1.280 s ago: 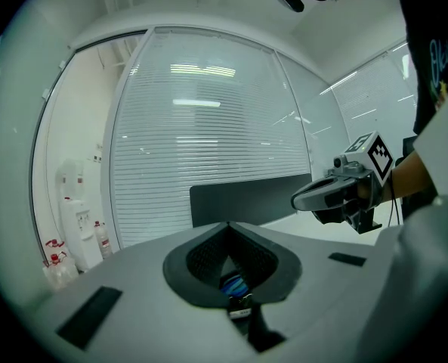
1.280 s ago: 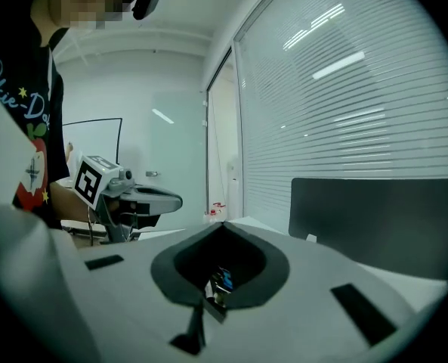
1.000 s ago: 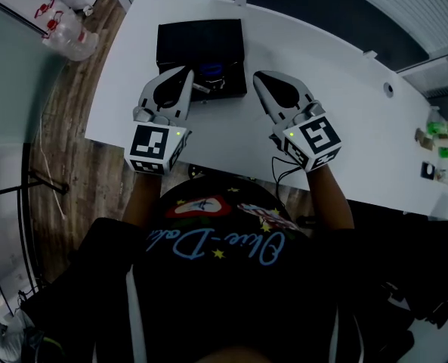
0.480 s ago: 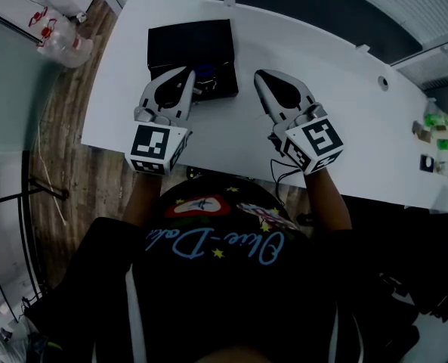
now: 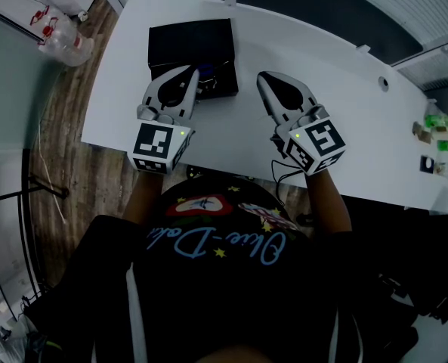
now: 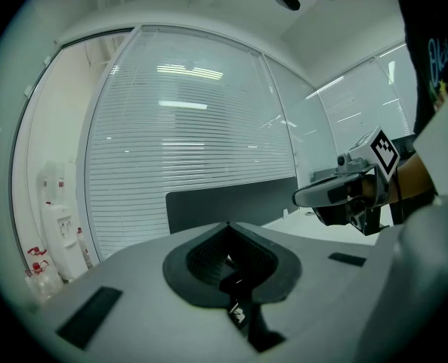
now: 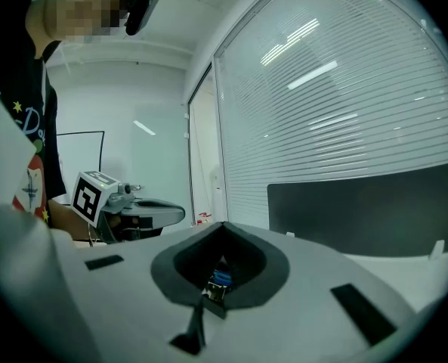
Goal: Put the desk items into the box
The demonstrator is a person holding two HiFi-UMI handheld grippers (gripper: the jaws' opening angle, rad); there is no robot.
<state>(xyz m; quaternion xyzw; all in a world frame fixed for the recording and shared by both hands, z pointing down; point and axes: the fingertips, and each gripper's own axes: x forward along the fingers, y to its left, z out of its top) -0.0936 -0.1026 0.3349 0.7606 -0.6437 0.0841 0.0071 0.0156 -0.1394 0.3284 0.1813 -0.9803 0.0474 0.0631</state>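
Observation:
A black box (image 5: 187, 42) stands on the white desk (image 5: 322, 66), at its back left. A blue item (image 5: 208, 72) and some small pale things lie in the box's near part. My left gripper (image 5: 186, 74) hovers over the box's near edge, jaws shut with nothing in them; its closed tips (image 6: 225, 224) point into the room. My right gripper (image 5: 262, 79) hangs over bare desk to the right of the box, also shut and empty (image 7: 224, 224). Each gripper view shows the other gripper: the right gripper (image 6: 343, 193) and the left gripper (image 7: 137, 210).
Small green and white items (image 5: 437, 138) sit at the desk's far right edge. A cable hole (image 5: 384, 83) is in the desk top. Water bottles (image 5: 57, 30) lie on the wooden floor to the left. The desk's near edge runs just in front of the person's body.
The view has shifted a little, so the box sits higher and further left. Both grippers stay shut and almost in place; the left one has edged slightly toward the box.

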